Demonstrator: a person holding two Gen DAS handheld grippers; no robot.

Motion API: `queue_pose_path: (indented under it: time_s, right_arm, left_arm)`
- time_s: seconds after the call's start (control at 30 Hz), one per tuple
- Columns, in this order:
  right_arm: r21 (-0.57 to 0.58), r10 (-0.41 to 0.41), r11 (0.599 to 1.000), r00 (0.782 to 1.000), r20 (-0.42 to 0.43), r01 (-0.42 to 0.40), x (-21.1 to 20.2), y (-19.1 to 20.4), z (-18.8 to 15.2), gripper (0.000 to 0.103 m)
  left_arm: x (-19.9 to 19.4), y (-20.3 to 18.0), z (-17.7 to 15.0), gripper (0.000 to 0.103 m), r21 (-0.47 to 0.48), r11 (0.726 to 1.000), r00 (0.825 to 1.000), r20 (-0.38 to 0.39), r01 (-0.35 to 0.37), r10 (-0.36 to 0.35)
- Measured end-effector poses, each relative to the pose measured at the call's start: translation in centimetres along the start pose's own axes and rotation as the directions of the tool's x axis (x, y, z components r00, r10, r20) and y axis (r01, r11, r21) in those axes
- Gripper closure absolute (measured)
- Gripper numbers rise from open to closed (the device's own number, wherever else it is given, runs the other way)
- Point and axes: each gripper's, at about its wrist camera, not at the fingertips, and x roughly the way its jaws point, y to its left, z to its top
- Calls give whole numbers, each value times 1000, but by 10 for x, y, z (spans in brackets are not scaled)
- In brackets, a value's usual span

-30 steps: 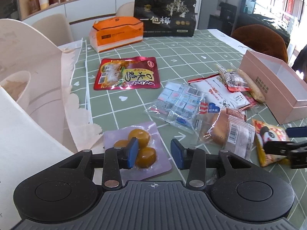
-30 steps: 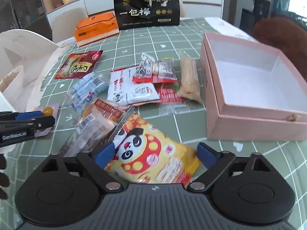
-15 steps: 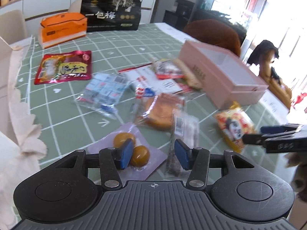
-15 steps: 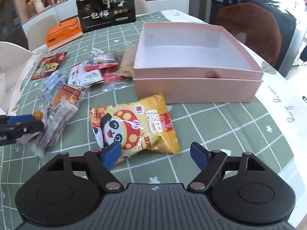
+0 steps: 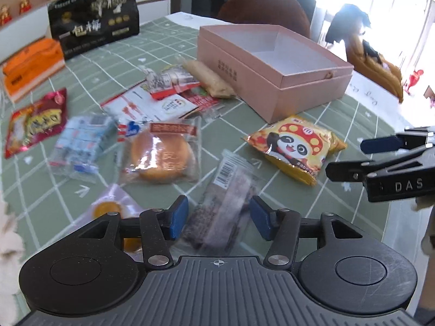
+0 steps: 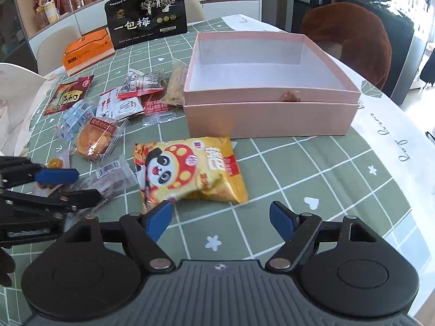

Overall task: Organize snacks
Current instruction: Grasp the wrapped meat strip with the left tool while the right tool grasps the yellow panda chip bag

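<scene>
An open, empty pink box (image 6: 272, 116) (image 5: 274, 81) stands on the green checked tablecloth. A yellow panda snack bag (image 6: 187, 172) (image 5: 296, 146) lies in front of it. My right gripper (image 6: 221, 221) is open just behind the bag, its left fingertip at the bag's near corner. My left gripper (image 5: 218, 221) is open, its pads on either side of a clear dark snack packet (image 5: 225, 214) (image 6: 114, 176) lying on the table. A wrapped bun (image 5: 163, 154), a blue candy bag (image 5: 81, 141) and further snacks lie to the left.
A black standing pouch (image 6: 146, 15) and an orange box (image 6: 87, 50) are at the table's far side. A purple pack of yellow sweets (image 5: 108, 209) lies left of my left gripper. A brown chair (image 6: 353, 38) stands behind the pink box. White paper lies at the table's left edge.
Both grippers have drawn back and swung right. The left now straddles the clear dark packet instead of the yellow sweets, with wider jaws. The panda bag lies further out from the right gripper.
</scene>
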Motion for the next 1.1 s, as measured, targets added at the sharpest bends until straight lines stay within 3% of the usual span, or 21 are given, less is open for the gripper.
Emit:
queue_pose_path:
  time_s: [0.2,0.33,0.43,0.57,0.7,0.8,0.87,0.97,1.1]
  right_arm:
    - [39,29,999,999,31,-30,-2,-5,11,23]
    - [35,53,998,997,63,-55,3,9,29,23]
    - [-29,52,998,998,22,-52,20,26,40,23]
    - [-83,63,995,998,-14,-64,21,25,25,23]
    - [-92,32,995,999,-31,-35,10,1,4,22]
    - [-77,-77,994,996,-54,73,5,-22,-3,22]
    - [-51,-108,993,993,-52,105,0,-32,-4,22]
    - [34,-10,999,999,-43,11,-10,-43,3,22]
    - [194,131,974,989,-65,-116,6,-45,25,22]
  left_arm:
    - [9,-14,4,51,88,996,1000,9,-25,24]
    - [3,-15,0,57,39,999,1000,-4,-13,13]
    - [-2,-17,-3,58,43,998,999,-23,-37,38]
    - [-8,-15,-7,59,14,999,998,-41,-49,49]
    - [-6,-17,-4,58,-30,997,996,-54,-70,69]
    - [-6,-22,-3,58,-42,994,994,-57,-99,97]
    - [-5,-26,-4,58,-34,992,992,-55,-119,117]
    - [-5,-29,-5,57,-38,991,990,-49,-131,129]
    - [-7,-25,-6,58,-58,992,993,-47,-115,113]
